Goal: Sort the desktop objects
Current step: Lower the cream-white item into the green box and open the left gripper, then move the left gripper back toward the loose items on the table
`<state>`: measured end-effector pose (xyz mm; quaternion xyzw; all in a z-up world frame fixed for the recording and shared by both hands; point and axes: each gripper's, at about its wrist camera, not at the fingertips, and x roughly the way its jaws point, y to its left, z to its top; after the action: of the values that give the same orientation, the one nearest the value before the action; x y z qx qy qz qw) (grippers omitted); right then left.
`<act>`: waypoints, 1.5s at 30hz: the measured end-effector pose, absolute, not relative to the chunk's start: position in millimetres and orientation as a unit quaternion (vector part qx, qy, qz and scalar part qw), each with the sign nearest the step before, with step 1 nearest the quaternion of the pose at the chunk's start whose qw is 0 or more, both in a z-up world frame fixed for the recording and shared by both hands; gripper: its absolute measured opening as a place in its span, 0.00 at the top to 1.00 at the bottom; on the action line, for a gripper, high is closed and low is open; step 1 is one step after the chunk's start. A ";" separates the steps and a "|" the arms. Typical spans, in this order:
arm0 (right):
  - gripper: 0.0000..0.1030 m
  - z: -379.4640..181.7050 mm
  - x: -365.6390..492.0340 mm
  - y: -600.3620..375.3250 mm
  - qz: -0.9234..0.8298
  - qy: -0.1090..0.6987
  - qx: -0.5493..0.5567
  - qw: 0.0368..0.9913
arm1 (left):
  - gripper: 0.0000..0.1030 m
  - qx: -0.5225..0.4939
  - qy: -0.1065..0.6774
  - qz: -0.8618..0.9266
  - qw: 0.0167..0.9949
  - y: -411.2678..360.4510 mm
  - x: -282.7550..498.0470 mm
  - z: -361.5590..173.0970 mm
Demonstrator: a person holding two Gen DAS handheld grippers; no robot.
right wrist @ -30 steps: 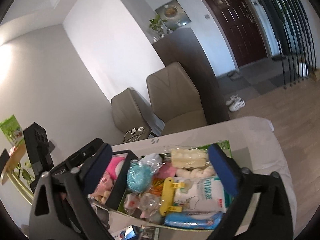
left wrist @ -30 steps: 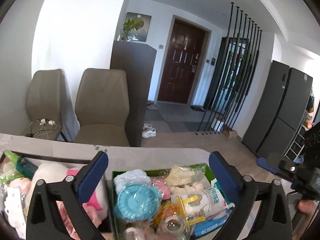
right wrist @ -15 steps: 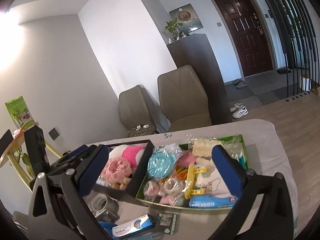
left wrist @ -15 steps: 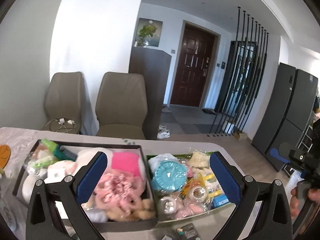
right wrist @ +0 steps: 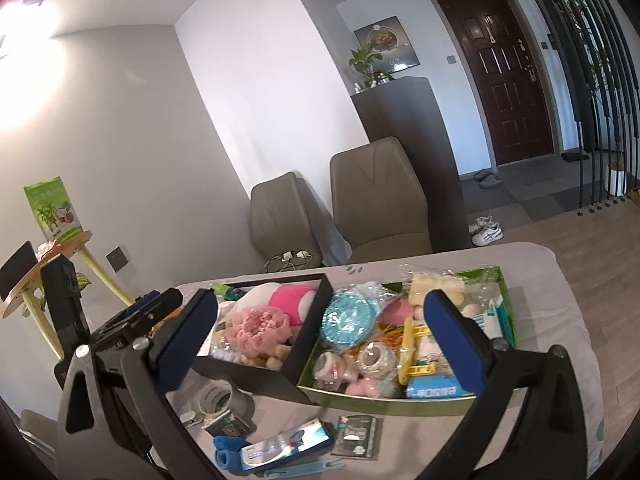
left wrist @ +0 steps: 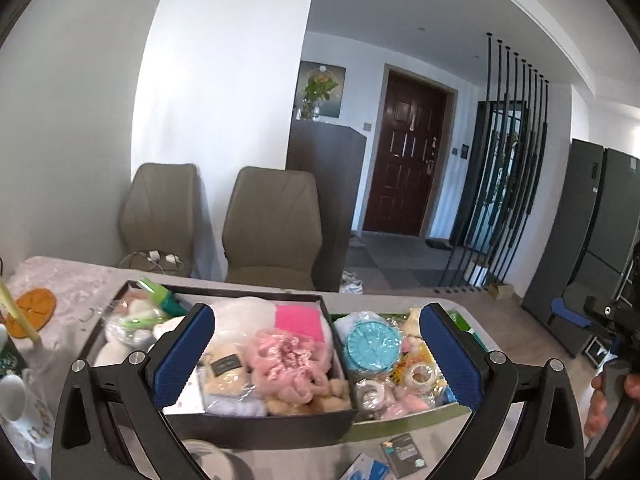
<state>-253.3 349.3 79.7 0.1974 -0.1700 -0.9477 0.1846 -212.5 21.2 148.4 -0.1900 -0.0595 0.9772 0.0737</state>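
I have both tools hovering above the counter point(right wrist: 560, 312) with nothing in them: the left hand-held gripper point(left wrist: 320, 360) stands wide open over the black box point(left wrist: 256, 426), and the right hand-held gripper point(right wrist: 320, 344) is just as wide open, framing both boxes from a higher, more pulled-back angle. Both boxes look well filled already, the black one with a pink flower-like piece point(right wrist: 258, 326) and the green box point(right wrist: 400, 402) to its right with a teal round item point(right wrist: 350, 320). What is left to sort, as I judge it, lies loose at the bottom of the right wrist frame: a grey tape roll point(right wrist: 222, 398), a silver-blue packet point(right wrist: 286, 442), a small dark sachet point(right wrist: 354, 436). They sit on the near side of the boxes, below and slightly left of the right tool's gap. The packet's long axis runs from lower left to upper right, so I would turn the wrist to close across its narrow side. The right tool seems nearer to them; in the left view only the sachet point(left wrist: 402, 450) and a corner of the packet show at the lower edge.
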 end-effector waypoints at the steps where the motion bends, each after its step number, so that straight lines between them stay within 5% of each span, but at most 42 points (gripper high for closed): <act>1: 0.00 79.9 -251.5 346.1 -0.948 -0.169 0.196 0.186 | 0.01 -0.188 -0.060 0.977 0.074 18.3 -209.1 148.5; 45: 0.00 58.6 -257.7 277.3 -0.923 -0.065 0.258 0.279 | 0.01 -0.263 -0.084 0.960 0.041 5.8 -135.7 59.8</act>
<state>-257.7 277.3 58.6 0.2577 -0.0645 -0.9229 0.2788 -135.7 5.8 59.8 -0.2629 -0.0840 0.9603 0.0407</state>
